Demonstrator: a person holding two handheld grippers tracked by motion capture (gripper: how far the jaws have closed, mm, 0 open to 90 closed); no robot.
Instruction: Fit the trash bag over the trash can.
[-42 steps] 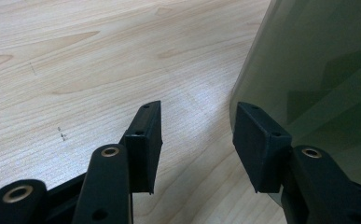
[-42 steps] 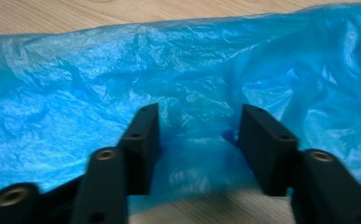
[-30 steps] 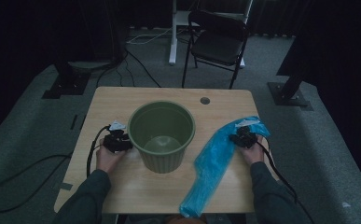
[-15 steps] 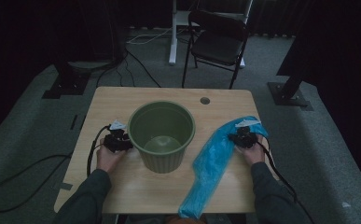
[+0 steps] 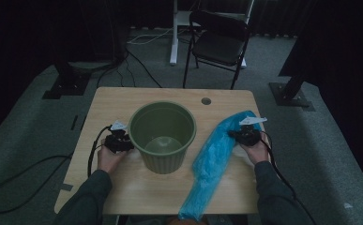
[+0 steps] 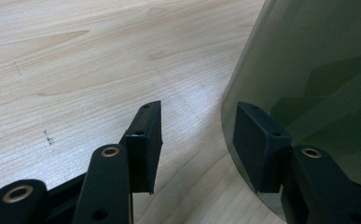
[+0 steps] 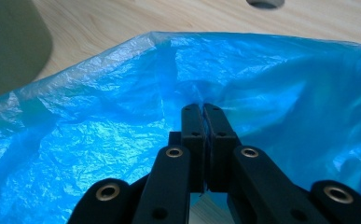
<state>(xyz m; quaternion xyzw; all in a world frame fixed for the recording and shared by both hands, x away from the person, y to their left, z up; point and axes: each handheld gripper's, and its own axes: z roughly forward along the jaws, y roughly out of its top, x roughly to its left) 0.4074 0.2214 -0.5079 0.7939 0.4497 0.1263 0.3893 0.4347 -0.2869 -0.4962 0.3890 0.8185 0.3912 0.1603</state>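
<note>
In the high view, the green bin [image 5: 162, 136] stands mid-frame on the table [image 5: 123, 101], the left gripper [image 5: 119, 142] beside it and the blue bag [image 5: 214, 154] lower right. The left gripper view shows wide-spread jaws straddling the bin's wall. In the right gripper view, the right gripper [image 7: 202, 112] pinches the bag's plastic, jaws clamped together.

Table [image 5: 123, 101]: light wood-grain top; a round grommet hole [image 5: 206, 101] is set near its far edge.
Chair [image 5: 219, 44]: black folding type, placed on the floor beyond the table's far edge.
White post [image 5: 174, 33]: upright, just left of the chair.
Floor [image 5: 38, 126]: grey carpet.
Stand bases [image 5: 291, 93]: dark, located at both far sides.
Floor cables [image 5: 139, 65]: laid behind the table.
</note>
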